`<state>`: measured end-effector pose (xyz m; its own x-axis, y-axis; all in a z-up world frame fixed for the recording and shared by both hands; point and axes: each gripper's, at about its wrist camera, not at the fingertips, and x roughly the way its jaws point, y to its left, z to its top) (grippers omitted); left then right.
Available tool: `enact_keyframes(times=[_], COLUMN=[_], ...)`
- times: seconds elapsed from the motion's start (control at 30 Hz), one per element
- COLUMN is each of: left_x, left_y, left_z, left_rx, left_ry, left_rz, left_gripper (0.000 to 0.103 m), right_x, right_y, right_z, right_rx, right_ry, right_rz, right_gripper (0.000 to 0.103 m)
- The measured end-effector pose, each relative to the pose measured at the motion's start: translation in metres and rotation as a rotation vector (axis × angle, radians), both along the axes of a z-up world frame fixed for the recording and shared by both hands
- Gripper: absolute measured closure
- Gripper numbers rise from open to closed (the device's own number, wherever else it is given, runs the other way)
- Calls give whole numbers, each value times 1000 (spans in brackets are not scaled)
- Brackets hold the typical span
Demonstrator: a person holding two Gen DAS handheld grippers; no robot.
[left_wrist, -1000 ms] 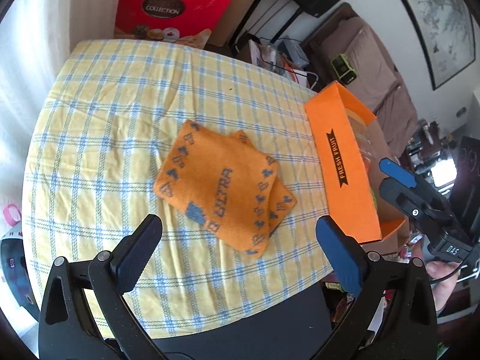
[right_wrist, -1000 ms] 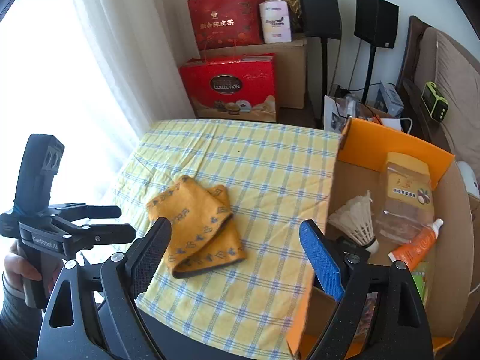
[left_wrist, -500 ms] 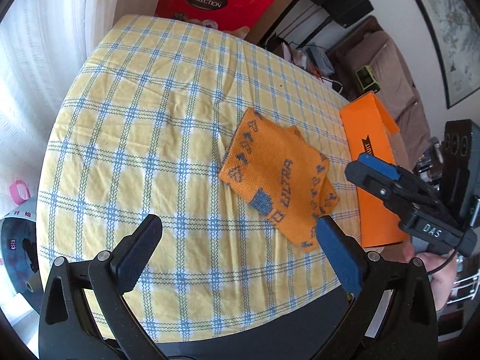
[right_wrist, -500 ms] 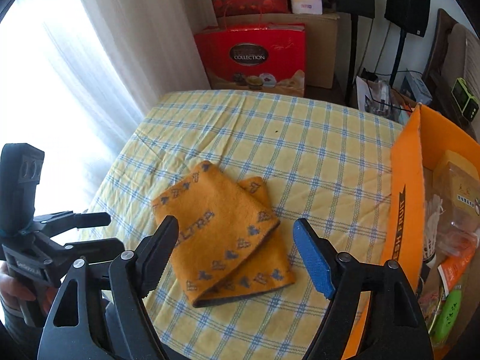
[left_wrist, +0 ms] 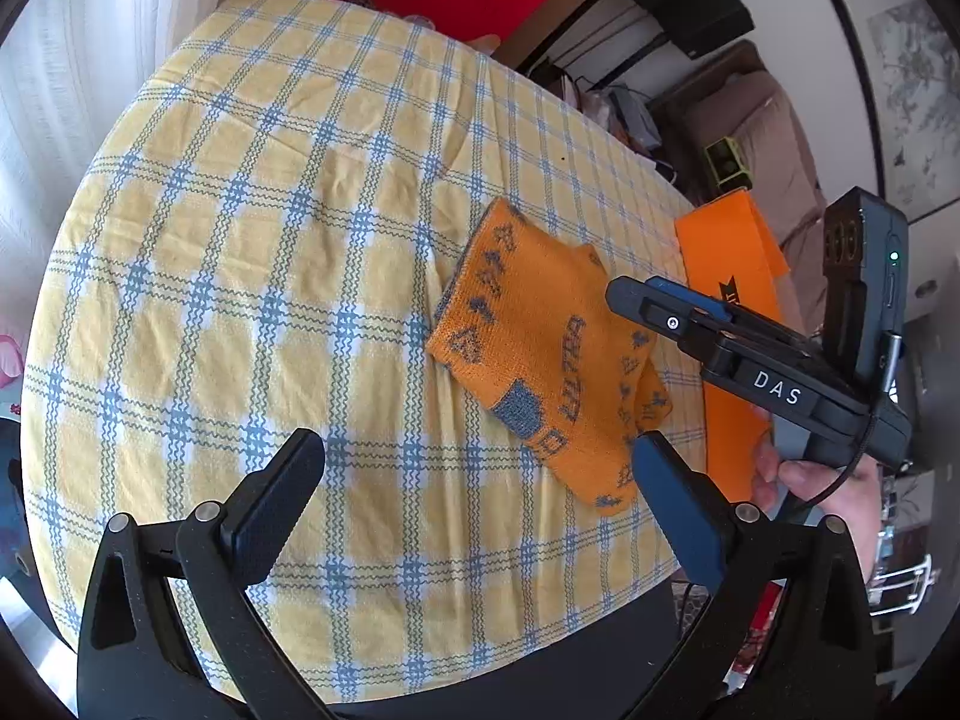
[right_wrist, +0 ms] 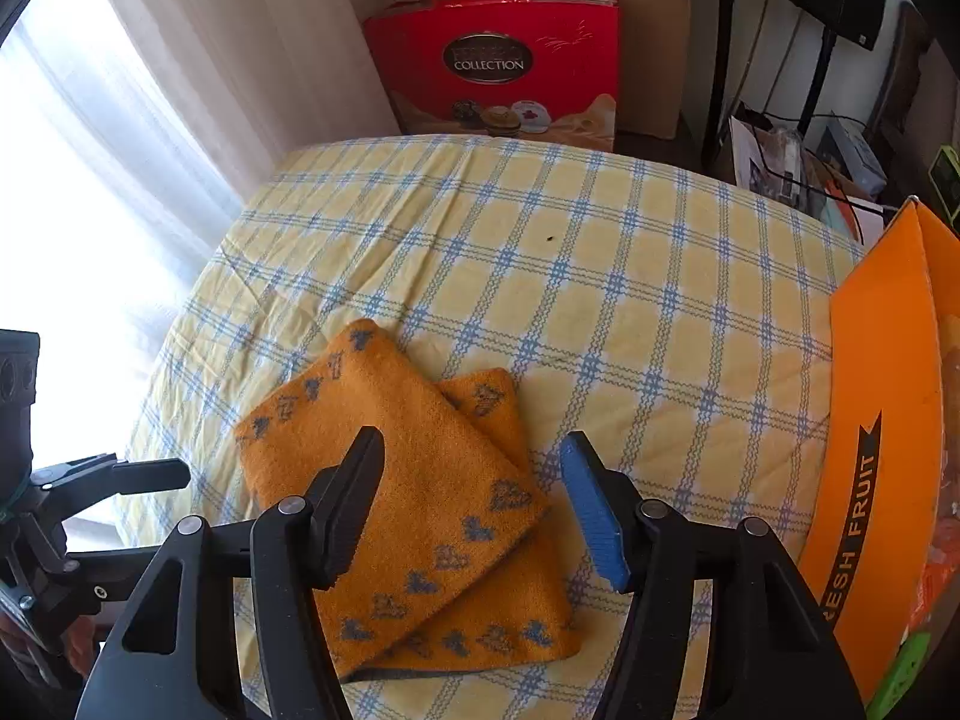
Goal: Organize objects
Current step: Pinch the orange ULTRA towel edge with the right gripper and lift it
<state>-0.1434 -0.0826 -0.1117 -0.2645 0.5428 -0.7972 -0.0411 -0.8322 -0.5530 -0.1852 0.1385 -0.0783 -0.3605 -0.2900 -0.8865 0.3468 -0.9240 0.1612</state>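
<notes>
Checked tablecloth (right_wrist: 600,276) underneath; folded orange towel (right_wrist: 420,480) at 6 o'clock, right tongs (right_wrist: 474,504) wide open above it, empty; left tongs (left_wrist: 474,504) wide open, empty.

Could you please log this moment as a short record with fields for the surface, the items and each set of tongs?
surface: table with yellow-and-blue checked cloth
item to sort: folded orange towel with blue pattern, lying flat on the cloth
container: orange box marked FRESH FRUIT, at the table's right edge
left tongs: open, empty, above the cloth beside the towel
right tongs: open, empty, over the towel; contact cannot be told
background: red gift box marked COLLECTION, behind the table
</notes>
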Motion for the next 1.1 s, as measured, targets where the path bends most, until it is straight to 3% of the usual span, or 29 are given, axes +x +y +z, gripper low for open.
enact_keyframes(times=[0.2,0.37,0.5,0.73,1.1], left_x=[-4,-3,-3,-2,-5], left_y=[2,-2,-5,-5,2], left_z=[-2,-2,-4,-2,5], left_rx=[-9,1,14,45,116], left_ry=[3,2,-4,-3,0], left_rz=[9,20,27,25,26], left_gripper=[1,1,1,1,1], right_x=[-3,0,6,25,60], right_y=[-7,-14,-14,-15,10], right_z=[-6,-11,-3,25,102], right_rx=[1,46,56,33,47], right_ry=[-11,-5,19,75,264], right_rz=[38,65,90,130,90], right_gripper=[44,65,94,97,97])
